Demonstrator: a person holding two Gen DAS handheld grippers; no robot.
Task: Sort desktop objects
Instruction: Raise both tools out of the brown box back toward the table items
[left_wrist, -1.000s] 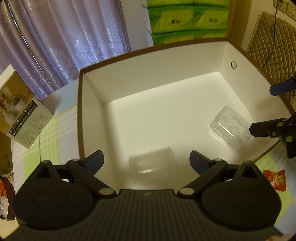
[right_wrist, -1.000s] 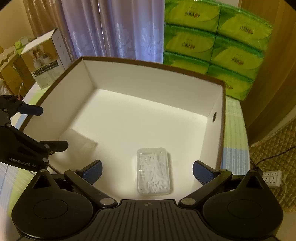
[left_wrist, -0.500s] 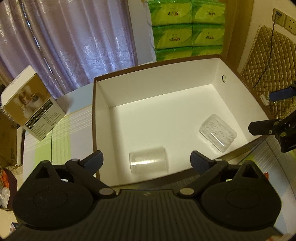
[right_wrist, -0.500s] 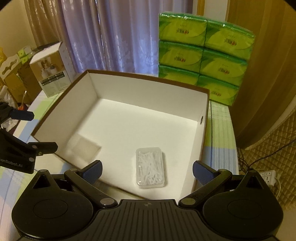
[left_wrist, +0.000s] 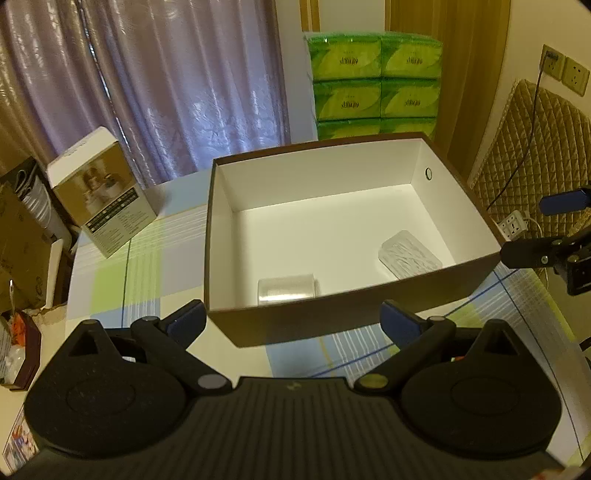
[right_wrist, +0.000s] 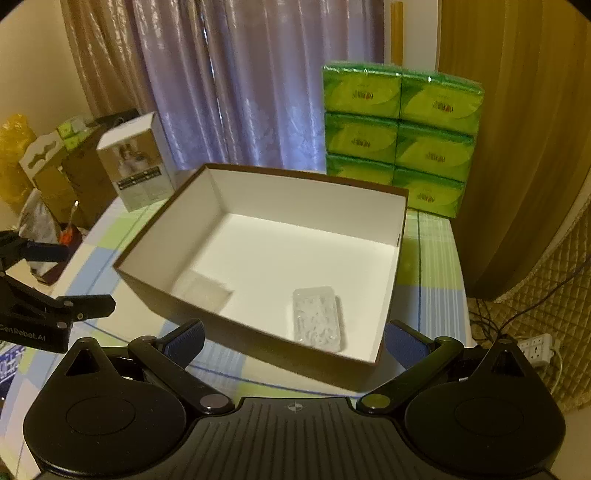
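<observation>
"GenRobot.AI" stands in white on the left hand-held gripper (right_wrist: 51, 280); the other print is too small to read.

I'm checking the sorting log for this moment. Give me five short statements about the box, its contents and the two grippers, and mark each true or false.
1. The left gripper is open and holds nothing. True.
2. The white-lined box is empty. False: it holds two clear items.
3. The flat clear case lies inside the box. True.
4. The right gripper is shut on the clear cylindrical container. False: it is open and empty; the container lies in the box.
5. The green tissue packs stand behind the box. True.
</observation>
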